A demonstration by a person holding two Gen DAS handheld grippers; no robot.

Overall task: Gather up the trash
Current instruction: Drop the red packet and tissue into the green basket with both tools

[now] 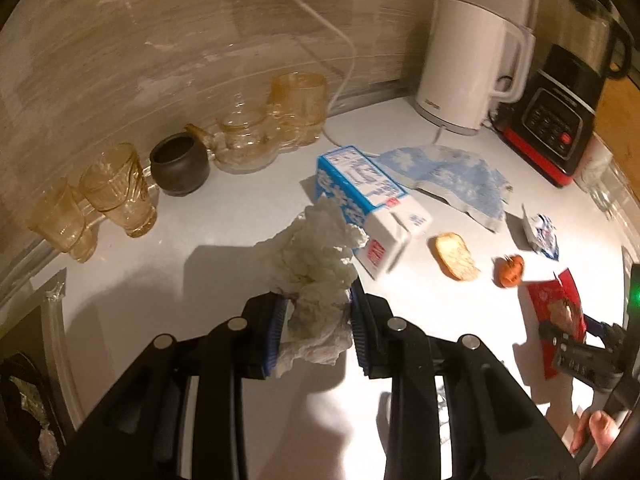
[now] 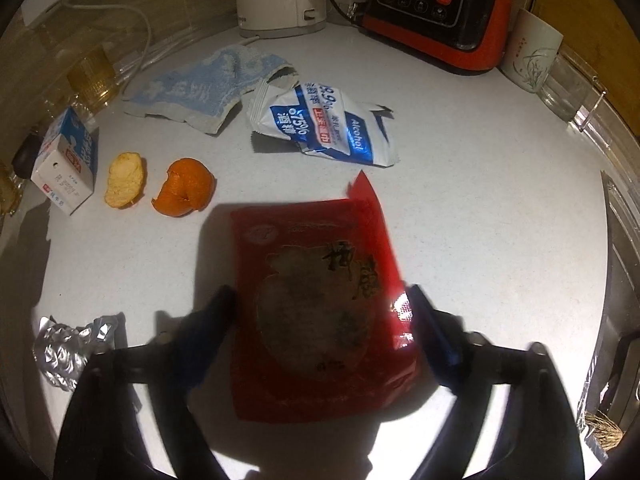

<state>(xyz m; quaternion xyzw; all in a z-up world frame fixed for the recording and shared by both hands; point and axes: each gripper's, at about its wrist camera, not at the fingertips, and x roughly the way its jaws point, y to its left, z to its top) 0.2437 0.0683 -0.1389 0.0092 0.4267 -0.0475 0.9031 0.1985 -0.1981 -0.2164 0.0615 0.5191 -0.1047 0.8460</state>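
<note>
A crumpled tissue point(image 1: 316, 276) is pinched in the left gripper point(image 1: 316, 330) above the counter point(image 1: 180, 280); a red packet point(image 2: 316, 312) is flanked by the right gripper point(image 2: 320, 320), contact unclear.

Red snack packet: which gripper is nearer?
Right. The right gripper straddles the red snack packet, a finger at each edge. The left gripper, off to its side, is shut on a crumpled tissue.

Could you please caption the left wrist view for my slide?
Left hand-held gripper clamps a crumpled tissue above a countertop littered with trash.
</note>
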